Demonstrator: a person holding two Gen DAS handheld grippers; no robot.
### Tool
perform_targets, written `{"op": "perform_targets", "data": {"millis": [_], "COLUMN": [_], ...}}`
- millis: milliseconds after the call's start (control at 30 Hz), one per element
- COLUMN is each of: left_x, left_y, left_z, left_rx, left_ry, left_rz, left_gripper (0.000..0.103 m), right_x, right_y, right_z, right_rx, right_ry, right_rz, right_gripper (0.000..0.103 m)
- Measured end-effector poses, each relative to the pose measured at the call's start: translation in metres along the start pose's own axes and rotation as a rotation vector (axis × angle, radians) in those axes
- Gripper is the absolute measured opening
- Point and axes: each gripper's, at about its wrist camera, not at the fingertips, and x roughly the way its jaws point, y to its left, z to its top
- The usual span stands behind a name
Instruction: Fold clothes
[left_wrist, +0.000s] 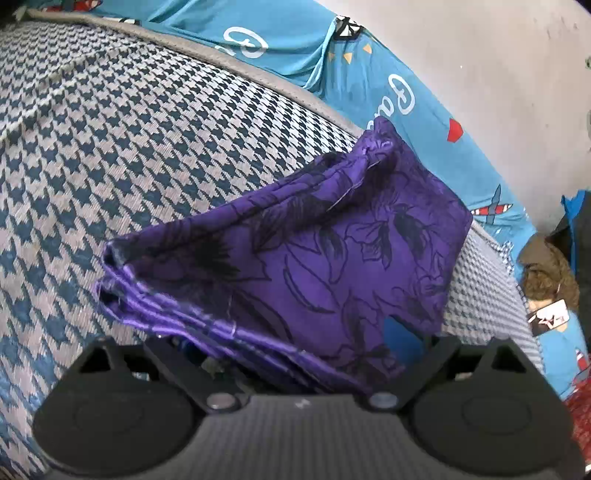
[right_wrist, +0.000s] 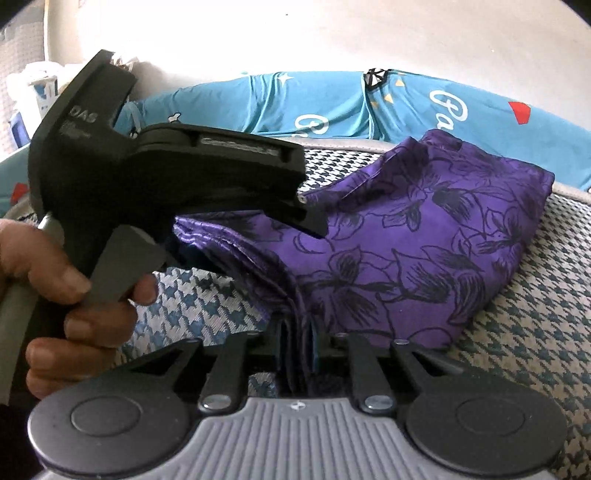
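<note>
- Nearest in the right wrist view, the right gripper (right_wrist: 300, 347) is clamped tight on the stacked edge of the one purple floral cloth (right_wrist: 406, 258); several layers are bunched between its two narrow jaws.
- From that pinch the folded cloth runs away and to the right, its long axis slanting toward the far right corner, which rests on the houndstooth cover (right_wrist: 535, 314).
- To the left, a person's hand (right_wrist: 74, 306) grips the handle of the left gripper (right_wrist: 310, 218), whose tip hangs over the cloth's layered left edge.
- In the left wrist view, the left gripper (left_wrist: 295, 343) stands spread wide, gripping nothing; the purple floral cloth (left_wrist: 332, 258) drapes across the gap between its two fingers, reaching away up and to the right.
- The cloth's folded edges point left, toward the open houndstooth cover (left_wrist: 129, 147).
- Farthest back, one blue printed sheet (right_wrist: 295, 103) lies against the pale wall (right_wrist: 332, 37).
</note>
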Motion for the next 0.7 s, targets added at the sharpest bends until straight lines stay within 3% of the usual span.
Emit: {"op": "perform_targets", "data": {"millis": [233,700], "left_x": [0.005,0.003], "left_y": [0.005,0.01], "left_z": [0.007,0.01], "left_rx": [-0.025,-0.024], "left_ry": [0.008,0.016], "left_rz": [-0.03,-0.065], "left_gripper": [0.1,0.103], "right_x": [0.001,0.008], "right_y": [0.003,0.017], "right_z": [-0.003,-0.01], "right_rx": [-0.035,-0.148], "right_ry": [0.008,0.007], "right_rz": [0.021,0.008], "right_gripper": [0.034,0.053]}}
